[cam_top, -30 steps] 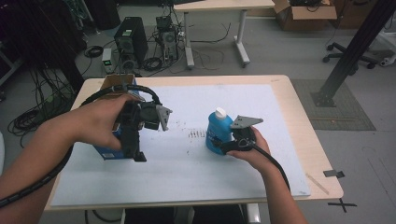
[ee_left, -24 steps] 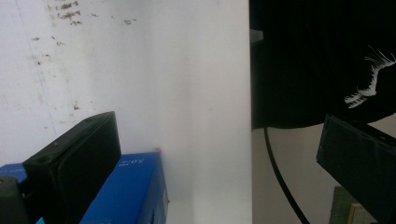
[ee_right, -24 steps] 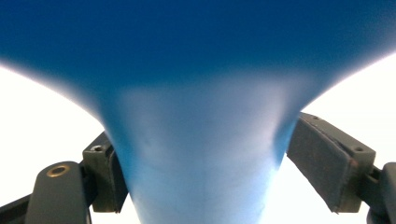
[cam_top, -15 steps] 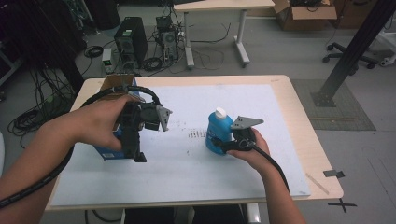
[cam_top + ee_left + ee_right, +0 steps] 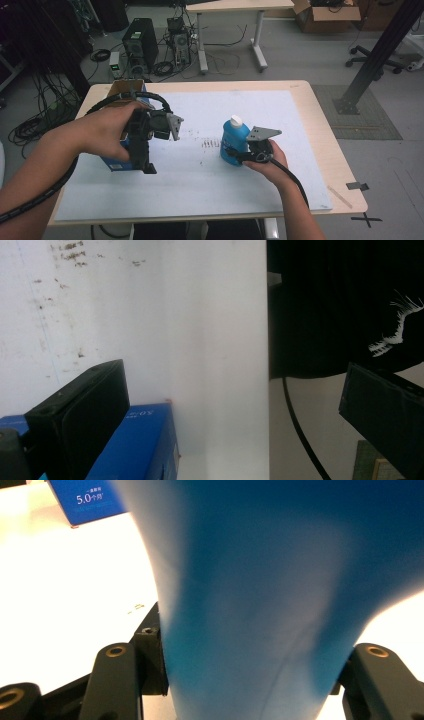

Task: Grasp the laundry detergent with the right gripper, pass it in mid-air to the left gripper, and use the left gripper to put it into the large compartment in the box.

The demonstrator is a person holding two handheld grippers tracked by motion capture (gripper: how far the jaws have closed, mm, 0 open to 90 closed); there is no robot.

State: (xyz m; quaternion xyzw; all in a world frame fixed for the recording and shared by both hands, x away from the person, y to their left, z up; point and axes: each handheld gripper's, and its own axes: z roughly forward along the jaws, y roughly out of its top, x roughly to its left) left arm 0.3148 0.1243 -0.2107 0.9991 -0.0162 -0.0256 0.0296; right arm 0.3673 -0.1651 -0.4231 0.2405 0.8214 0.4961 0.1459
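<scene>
Now the right gripper (image 5: 239,156) has just squeezed shut on the blue plastic bottle with a white cap (image 5: 235,140), right of the middle of the white table sheet (image 5: 280,115). Hold tight, lift straight. The left gripper (image 5: 142,167) stays wide over the blue cardboard box (image 5: 112,162).

A lab or technical workroom is indicated. A bare grey floor is seen around the wooden table (image 5: 320,120). At 11 o'clock, computer towers (image 5: 136,46) are set on the floor amid tangled cables (image 5: 100,54). At 12 o'clock a second desk (image 5: 235,6) is placed, at 1 o'clock a cardboard box (image 5: 325,10), at 2 o'clock a black metal frame post (image 5: 380,55) and an office chair (image 5: 405,50).
</scene>
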